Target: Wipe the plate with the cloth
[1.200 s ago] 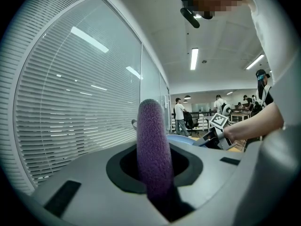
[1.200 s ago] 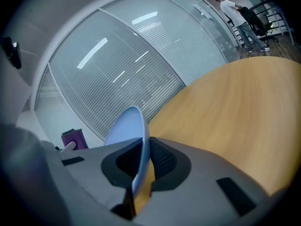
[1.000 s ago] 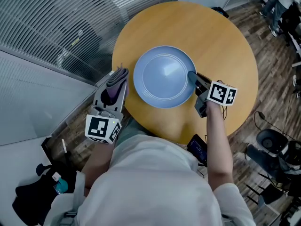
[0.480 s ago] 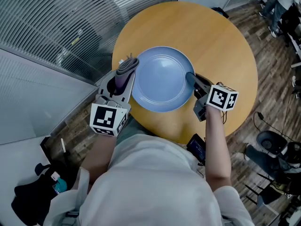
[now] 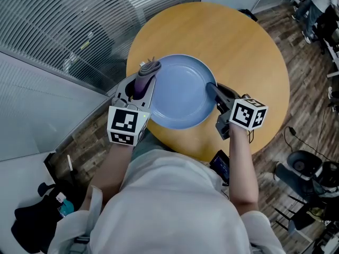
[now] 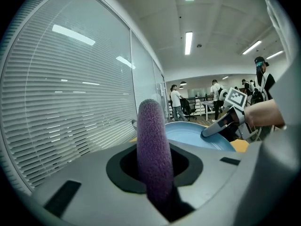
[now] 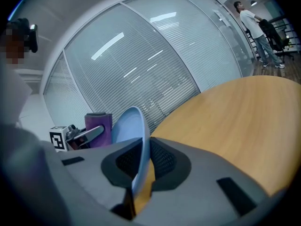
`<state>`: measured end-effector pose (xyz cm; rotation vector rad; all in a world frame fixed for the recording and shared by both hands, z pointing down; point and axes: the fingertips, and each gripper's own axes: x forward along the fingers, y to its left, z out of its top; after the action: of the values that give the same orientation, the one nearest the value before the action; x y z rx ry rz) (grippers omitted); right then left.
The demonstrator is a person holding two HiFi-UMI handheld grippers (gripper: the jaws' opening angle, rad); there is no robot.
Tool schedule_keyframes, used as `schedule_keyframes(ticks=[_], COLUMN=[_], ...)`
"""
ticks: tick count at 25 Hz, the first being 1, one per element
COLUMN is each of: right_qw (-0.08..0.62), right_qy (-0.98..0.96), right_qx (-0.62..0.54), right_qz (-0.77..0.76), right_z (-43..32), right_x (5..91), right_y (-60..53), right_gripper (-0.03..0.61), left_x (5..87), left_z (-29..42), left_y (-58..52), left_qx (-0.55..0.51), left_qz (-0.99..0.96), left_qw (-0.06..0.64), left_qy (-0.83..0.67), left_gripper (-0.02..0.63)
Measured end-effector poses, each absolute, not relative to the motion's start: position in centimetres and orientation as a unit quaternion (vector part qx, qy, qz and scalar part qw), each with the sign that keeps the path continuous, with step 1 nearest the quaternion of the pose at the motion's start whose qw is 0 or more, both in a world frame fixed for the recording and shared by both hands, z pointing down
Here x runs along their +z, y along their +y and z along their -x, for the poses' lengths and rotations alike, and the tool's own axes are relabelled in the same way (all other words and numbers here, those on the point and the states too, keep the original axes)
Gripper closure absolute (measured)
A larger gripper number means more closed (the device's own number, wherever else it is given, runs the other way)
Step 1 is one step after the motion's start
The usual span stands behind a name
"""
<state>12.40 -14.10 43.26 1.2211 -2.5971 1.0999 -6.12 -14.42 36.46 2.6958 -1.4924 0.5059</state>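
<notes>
The blue plate (image 5: 180, 91) hangs tilted over the round wooden table (image 5: 249, 52). My right gripper (image 5: 212, 89) is shut on the plate's right rim; in the right gripper view that rim (image 7: 141, 140) runs edge-on between the jaws. A folded purple cloth (image 5: 145, 75) is held in my left gripper (image 5: 145, 78), which is shut on it at the plate's left rim. The cloth (image 6: 153, 149) stands upright between the jaws in the left gripper view, with the plate (image 6: 200, 135) just beyond it. From the right gripper view the cloth (image 7: 98, 128) shows beside the plate's far edge.
A glass wall with blinds (image 5: 79, 30) lies left of the table. Dark gear (image 5: 37, 221) sits on the floor at lower left, and a black chair base (image 5: 310, 168) at right. People (image 6: 176, 100) stand far off in the room.
My left gripper carried the cloth up and right, from beside the plate onto its left rim. The plate has risen and tilted a little in the right gripper.
</notes>
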Motion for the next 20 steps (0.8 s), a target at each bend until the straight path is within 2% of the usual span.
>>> schedule_keyframes(ticks=[20], right_qw=[0.053], right_qy=[-0.865], right_qx=[0.331], right_qz=[-0.375], right_z=[-9.5], right_x=[42.0], right_y=[-11.3], right_gripper=[0.534], left_x=[37.2], left_z=[4.2], left_y=[-14.4], left_qx=[0.214], left_qz=[-0.864], left_qw=[-0.035], left_qy=[-0.454], left_gripper=[0.529])
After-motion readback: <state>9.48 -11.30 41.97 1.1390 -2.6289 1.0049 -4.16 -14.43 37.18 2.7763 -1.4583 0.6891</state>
